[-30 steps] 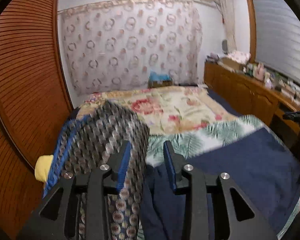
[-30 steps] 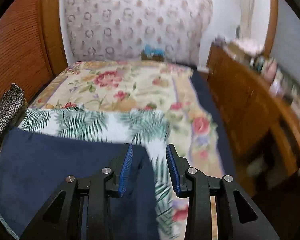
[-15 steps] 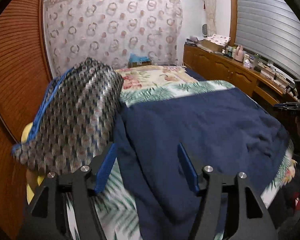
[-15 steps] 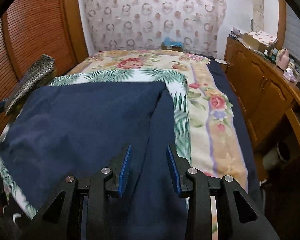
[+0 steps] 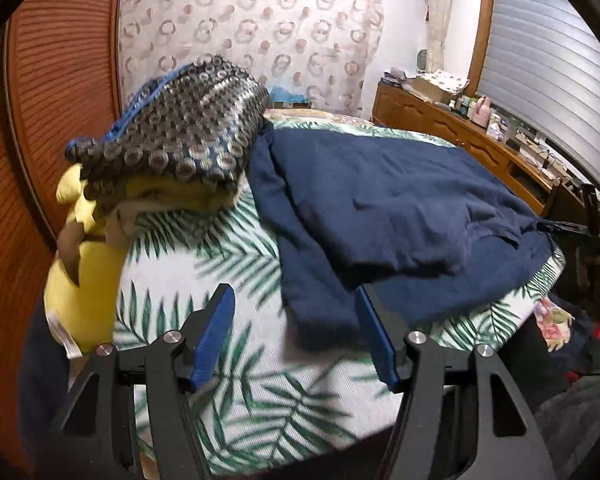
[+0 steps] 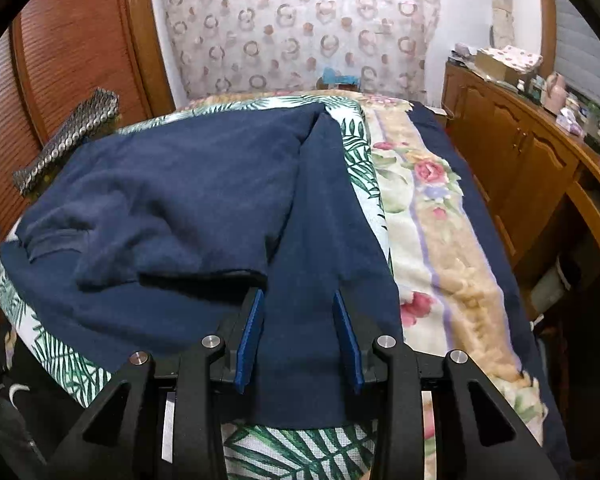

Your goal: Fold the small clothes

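Both tongs are seen poised over the bed's near edge. Left tongs (image 5: 296, 332) are held spread, having just been closing a little, and nothing is gripped: the cuff of one sleeve of the navy sweatshirt (image 5: 384, 200) is seen beyond the blue pads, not pressed by them. Right tongs (image 6: 298, 334) are held narrower but parted, with the other sleeve lying between and beneath the pads; no pinch on the cloth can be made out. The navy sweatshirt is spread flat across the palm-leaf sheet (image 5: 236, 264) at the near end of the bed, its sleeves running toward the near edge. At the bed's left edge a folded patterned garment (image 5: 188, 132) is stacked on a yellow plush toy (image 5: 84, 280). A floral blanket (image 6: 432, 216) is laid along the right edge, beside a wooden cabinet (image 6: 512, 160).
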`<act>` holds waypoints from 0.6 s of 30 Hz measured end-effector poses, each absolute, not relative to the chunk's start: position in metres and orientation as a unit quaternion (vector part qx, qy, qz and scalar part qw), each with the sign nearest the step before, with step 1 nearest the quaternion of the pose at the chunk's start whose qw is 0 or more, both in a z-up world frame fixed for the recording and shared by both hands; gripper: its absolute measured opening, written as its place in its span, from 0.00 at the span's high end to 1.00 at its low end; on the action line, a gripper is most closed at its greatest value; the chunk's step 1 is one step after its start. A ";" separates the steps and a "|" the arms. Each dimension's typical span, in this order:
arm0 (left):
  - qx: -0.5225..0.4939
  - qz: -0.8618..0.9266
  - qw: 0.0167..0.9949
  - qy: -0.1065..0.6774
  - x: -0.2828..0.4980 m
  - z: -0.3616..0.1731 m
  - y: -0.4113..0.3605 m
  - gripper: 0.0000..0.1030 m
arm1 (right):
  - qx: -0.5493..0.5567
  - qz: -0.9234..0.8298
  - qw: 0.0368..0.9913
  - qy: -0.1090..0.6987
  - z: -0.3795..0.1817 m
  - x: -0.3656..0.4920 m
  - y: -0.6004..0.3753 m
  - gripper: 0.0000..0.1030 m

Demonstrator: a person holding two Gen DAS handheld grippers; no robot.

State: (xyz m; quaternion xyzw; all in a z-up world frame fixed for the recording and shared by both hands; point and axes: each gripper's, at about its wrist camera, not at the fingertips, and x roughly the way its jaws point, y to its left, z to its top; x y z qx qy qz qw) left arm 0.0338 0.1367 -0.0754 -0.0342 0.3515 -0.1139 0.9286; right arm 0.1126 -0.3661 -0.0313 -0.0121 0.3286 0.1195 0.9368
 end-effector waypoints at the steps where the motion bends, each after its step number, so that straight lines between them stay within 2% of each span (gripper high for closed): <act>1: -0.036 -0.118 0.927 0.355 0.032 -0.077 0.136 0.47 | -0.009 0.120 0.938 0.324 -0.032 0.113 -0.366 0.61; 6: -0.036 -0.128 0.918 0.374 0.034 -0.090 0.124 0.53 | -0.032 0.114 0.943 0.311 -0.042 0.104 -0.359 0.55; 8: -0.041 -0.131 0.916 0.378 0.036 -0.093 0.121 0.59 | -0.044 0.112 0.943 0.311 -0.045 0.103 -0.355 0.52; 10: -0.040 -0.135 0.913 0.382 0.038 -0.094 0.116 0.84 | -0.051 0.111 0.943 0.310 -0.046 0.101 -0.354 0.50; 11: -0.036 -0.136 0.913 0.384 0.037 -0.094 0.112 0.90 | -0.053 0.111 0.943 0.309 -0.048 0.099 -0.352 0.49; 18: -0.054 -0.133 0.919 0.366 0.015 -0.050 0.115 0.93 | -0.052 0.112 0.946 0.301 -0.050 0.095 -0.351 0.48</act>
